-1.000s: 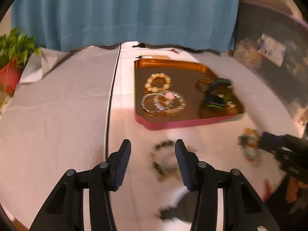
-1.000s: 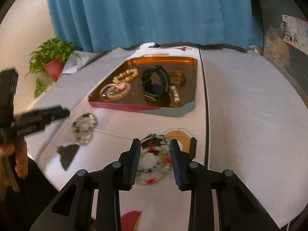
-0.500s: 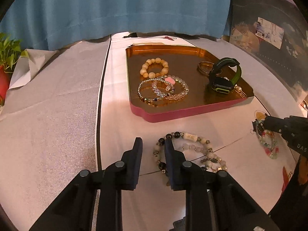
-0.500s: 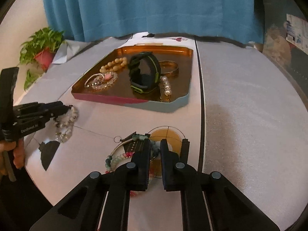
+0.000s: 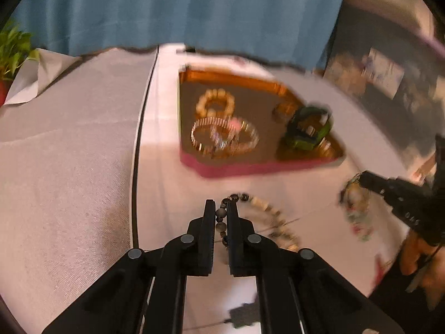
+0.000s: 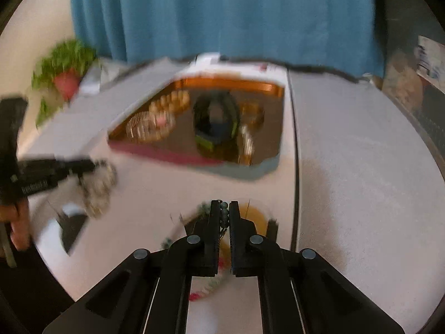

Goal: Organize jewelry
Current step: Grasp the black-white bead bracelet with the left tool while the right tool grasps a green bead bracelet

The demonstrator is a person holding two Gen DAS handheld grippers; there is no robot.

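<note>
On the white table in front of the tray [image 5: 261,167], the left gripper [image 5: 221,211] has just closed onto the dark-beaded bracelet [image 5: 258,217], and the right gripper [image 6: 223,213] has likewise clamped the green-beaded bracelet [image 6: 223,214], so both seem ready to lift.

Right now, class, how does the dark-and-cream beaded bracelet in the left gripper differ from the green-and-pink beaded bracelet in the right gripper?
The dark-and-cream beaded bracelet has dark and cream beads; the green-and-pink beaded bracelet has small green and pink ones. The first lies on plain white table, the second over a yellow circle print. Shared: each is pinched by its gripper, left gripper and right gripper, outside the orange tray.
</note>
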